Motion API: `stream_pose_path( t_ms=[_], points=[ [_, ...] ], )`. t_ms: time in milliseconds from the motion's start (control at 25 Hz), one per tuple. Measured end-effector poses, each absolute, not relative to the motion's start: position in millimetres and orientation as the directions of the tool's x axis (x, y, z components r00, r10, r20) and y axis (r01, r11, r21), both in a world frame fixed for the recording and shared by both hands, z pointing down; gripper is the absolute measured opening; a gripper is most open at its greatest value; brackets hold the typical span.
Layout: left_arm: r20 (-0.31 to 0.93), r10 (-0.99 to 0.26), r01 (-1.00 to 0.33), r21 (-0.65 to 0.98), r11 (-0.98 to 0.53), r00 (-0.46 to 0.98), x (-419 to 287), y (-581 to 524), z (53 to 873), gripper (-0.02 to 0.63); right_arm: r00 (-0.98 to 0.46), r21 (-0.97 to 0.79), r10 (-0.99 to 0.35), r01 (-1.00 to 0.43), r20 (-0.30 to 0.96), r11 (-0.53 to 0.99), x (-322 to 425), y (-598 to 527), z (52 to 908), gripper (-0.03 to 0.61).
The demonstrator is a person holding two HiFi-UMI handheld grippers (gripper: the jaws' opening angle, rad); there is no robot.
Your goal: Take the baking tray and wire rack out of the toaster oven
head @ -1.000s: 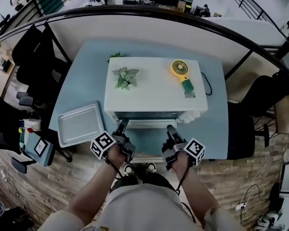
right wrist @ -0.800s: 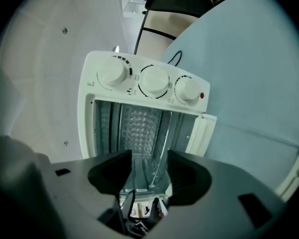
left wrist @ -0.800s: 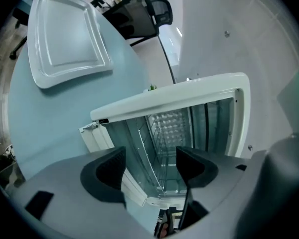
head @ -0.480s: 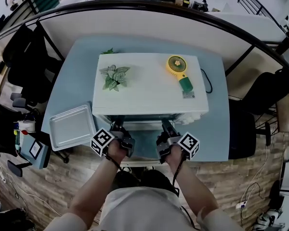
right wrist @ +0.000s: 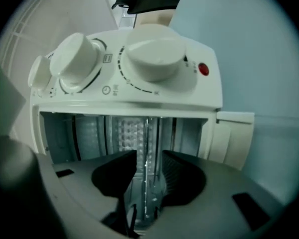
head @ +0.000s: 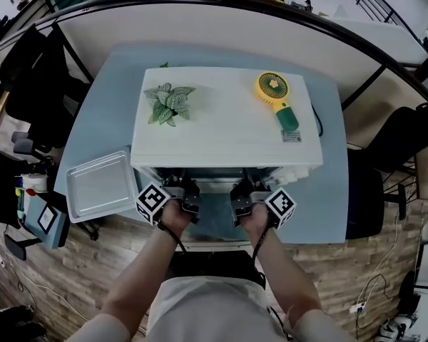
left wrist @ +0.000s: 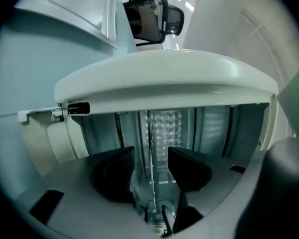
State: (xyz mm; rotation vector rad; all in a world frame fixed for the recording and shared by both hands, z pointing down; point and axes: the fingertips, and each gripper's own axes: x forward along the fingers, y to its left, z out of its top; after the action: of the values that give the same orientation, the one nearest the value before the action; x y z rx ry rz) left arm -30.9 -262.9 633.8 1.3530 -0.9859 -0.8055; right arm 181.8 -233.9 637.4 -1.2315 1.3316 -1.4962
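Fingers (left wrist: 114,176) of the left gripper (left wrist: 150,169) stand apart, released, having just been closing, with the thin edge of the wire rack (left wrist: 150,151) in the gap between them and neither pad pressing on it. The right gripper (right wrist: 148,176) is the same: its jaws have just been closing, narrower but not clenched, with the rack's edge between them.

The rack sits inside the white toaster oven (head: 225,130), whose door (head: 210,219) hangs open between the two hands. The baking tray (head: 100,185) is already out, lying empty on the table just beside the oven's left side.

On the oven's top lie a green leafy sprig (head: 167,102) and a yellow handheld fan (head: 277,98) with a green handle; the handle bears a white label too small to read. The right gripper view shows two white knobs (right wrist: 154,59) and a red light (right wrist: 203,69); the marks round the knobs cannot be read.

All of this stands on a light-blue table (head: 100,120), with a black cable (head: 315,123) beside the oven's right end. Around it are a wood-pattern floor (head: 357,262) and black office chairs (head: 36,84).
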Motion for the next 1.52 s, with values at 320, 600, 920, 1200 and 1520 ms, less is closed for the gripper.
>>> stream_pose_path(
  t_ms=[320,600,920,1200,1520],
  points=[
    [0.021,-0.923,-0.041,0.999,0.006,0.385,-32.2,-274.3,635.4,0.192,-0.199,-0.998,-0.978,0.009,0.065,-0.068,187.2,-256.8,641.3,0.124],
    [-0.015,-0.919,-0.035,0.999,-0.031,0.394,-28.8,-288.6,634.7,0.091,-0.188,-0.999,-0.982,0.050,-0.007,-0.002,186.8,-270.1,632.9,0.063],
    [-0.001,-0.912,-0.059,0.998,-0.027,0.410,-28.5,-277.2,633.0,0.008,-0.174,-0.997,-0.984,0.066,0.026,-0.038,185.7,-255.3,635.2,0.009],
    [0.050,-0.895,-0.062,0.998,0.025,0.444,-28.6,-241.4,627.7,0.006,-0.187,-0.991,-0.977,0.067,0.100,-0.115,182.2,-219.1,629.5,0.011],
    [0.103,-0.879,-0.082,0.994,0.073,0.465,-30.0,-186.4,619.3,0.006,-0.208,-0.978,-0.961,0.064,0.180,-0.197,179.3,-163.0,621.7,0.014]
  ],
)
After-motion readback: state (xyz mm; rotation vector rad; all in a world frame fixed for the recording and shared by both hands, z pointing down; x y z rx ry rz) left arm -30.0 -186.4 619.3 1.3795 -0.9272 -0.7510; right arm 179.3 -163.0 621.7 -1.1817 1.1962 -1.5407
